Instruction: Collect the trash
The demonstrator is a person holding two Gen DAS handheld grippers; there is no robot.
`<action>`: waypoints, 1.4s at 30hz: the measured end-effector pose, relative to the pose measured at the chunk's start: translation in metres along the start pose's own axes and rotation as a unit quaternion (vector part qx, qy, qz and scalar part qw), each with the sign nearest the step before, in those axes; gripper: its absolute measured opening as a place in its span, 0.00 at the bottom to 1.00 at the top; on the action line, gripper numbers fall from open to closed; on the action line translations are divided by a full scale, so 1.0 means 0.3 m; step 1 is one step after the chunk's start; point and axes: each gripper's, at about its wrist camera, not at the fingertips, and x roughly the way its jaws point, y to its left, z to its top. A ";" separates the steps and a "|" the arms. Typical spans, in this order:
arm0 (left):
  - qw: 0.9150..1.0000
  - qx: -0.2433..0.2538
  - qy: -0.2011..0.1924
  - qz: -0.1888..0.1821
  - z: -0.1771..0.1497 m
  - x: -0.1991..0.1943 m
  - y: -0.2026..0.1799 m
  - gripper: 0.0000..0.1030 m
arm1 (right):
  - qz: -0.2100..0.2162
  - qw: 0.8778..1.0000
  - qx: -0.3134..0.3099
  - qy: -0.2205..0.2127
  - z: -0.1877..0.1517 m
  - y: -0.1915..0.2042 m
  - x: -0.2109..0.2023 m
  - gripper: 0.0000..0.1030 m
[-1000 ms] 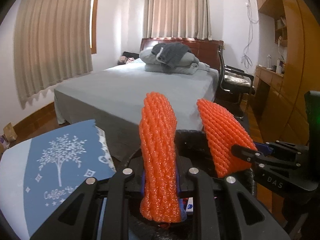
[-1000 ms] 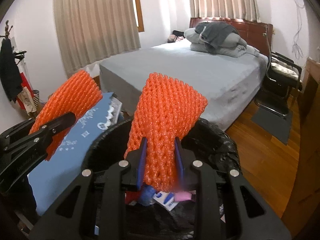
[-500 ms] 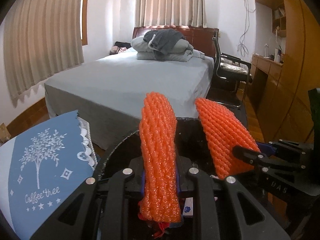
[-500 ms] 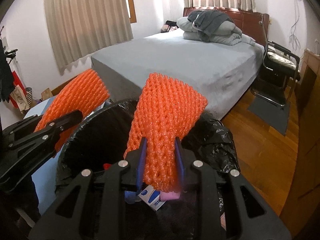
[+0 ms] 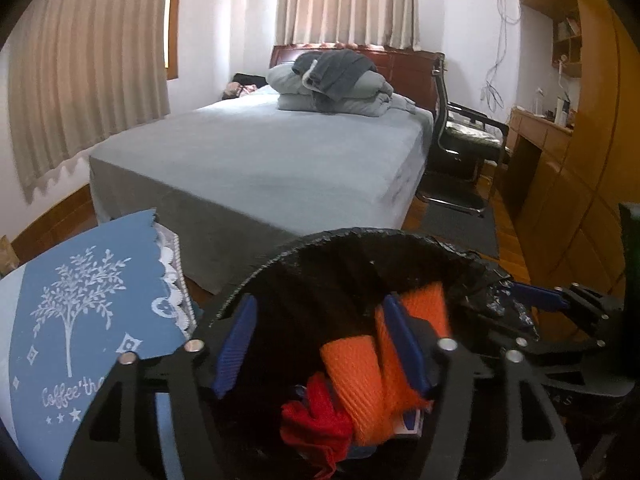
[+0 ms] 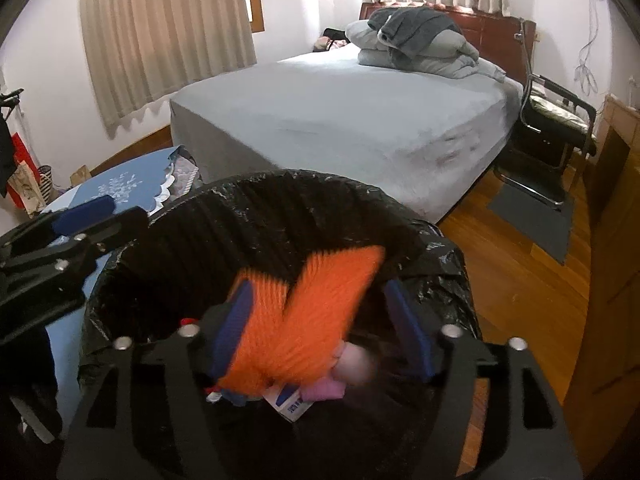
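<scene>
Orange foam netting, blurred in both wrist views, sits in the mouth of a bin lined with a black bag, and neither piece is pressed by any pad. The left gripper hangs over the bin with its fingers opening wide; one orange sleeve lies between them, leaning against the right-hand blue pad, and a second strip shows just behind that pad. The right gripper is likewise over the bin, its fingers opening, with the netting loose between them, nearer the left pad. Under the netting lie a red scrap, a pink piece and a white-and-blue carton. A desk with a blue tree-printed cloth stands just beside the bin, and a grey bed lies beyond it.
</scene>
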 end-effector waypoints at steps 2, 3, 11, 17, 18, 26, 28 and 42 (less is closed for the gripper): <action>1.000 -0.002 -0.002 0.005 0.004 -0.012 0.014 0.68 | -0.002 1.000 0.000 -0.004 -0.002 -0.001 -0.012 0.86; 1.000 -0.004 -0.005 0.010 0.005 -0.026 0.025 0.72 | -0.003 1.000 0.000 -0.006 0.000 0.001 -0.026 0.89; 0.999 -0.012 -0.027 0.045 0.012 -0.152 0.096 0.90 | 0.014 0.999 -0.002 -0.030 0.034 0.030 -0.135 0.93; 0.997 -0.021 -0.047 0.060 0.011 -0.277 0.127 0.94 | 0.045 0.998 0.005 -0.050 0.078 0.087 -0.248 0.94; 0.997 -0.024 -0.050 0.061 0.010 -0.301 0.132 0.94 | 0.048 0.997 0.004 -0.053 0.081 0.094 -0.262 0.94; 0.994 -0.030 -0.068 0.078 0.002 -0.439 0.144 0.94 | 0.065 0.995 -0.016 -0.080 0.111 0.174 -0.392 0.95; 0.994 -0.034 -0.071 0.081 -0.003 -0.466 0.146 0.94 | 0.068 0.994 -0.021 -0.085 0.114 0.193 -0.422 0.95; 0.988 -0.040 -0.094 0.112 -0.042 -0.656 0.156 0.94 | 0.086 0.991 -0.039 -0.099 0.098 0.284 -0.547 0.95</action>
